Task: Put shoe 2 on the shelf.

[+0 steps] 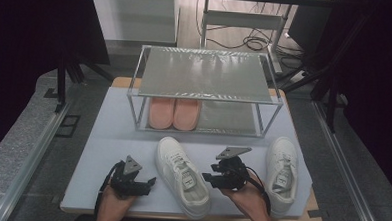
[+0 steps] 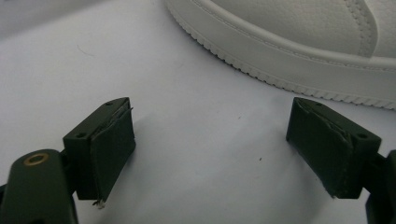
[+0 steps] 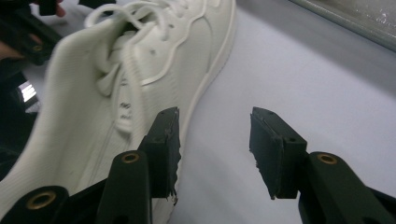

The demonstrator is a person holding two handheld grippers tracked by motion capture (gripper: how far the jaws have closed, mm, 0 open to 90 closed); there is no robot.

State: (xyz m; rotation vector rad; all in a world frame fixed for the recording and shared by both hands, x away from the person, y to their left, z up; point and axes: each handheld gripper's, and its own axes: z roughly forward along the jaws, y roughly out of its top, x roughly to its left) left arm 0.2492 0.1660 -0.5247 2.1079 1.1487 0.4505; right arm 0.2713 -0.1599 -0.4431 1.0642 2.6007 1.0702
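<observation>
A white sneaker (image 1: 182,176) lies on the pale mat between my two grippers, toe towards the rack. Its sole edge (image 2: 299,60) crosses the top of the left gripper view. My left gripper (image 1: 148,182) rests low at the sneaker's left side and points at it; it stands open (image 2: 210,144) over bare mat. My right gripper (image 1: 207,178) hovers at the sneaker's right side, also open (image 3: 215,140), with nothing between its pads. The laced upper (image 3: 135,79) lies just outside its left jaw. A second white sneaker (image 1: 281,174) lies further right.
A two-level metal shoe rack (image 1: 205,73) stands at the back of the mat (image 1: 108,136), with a pair of pink slippers (image 1: 174,113) on the left of its lower shelf. The table's front edge runs close under both hands. Cables lie on the floor behind.
</observation>
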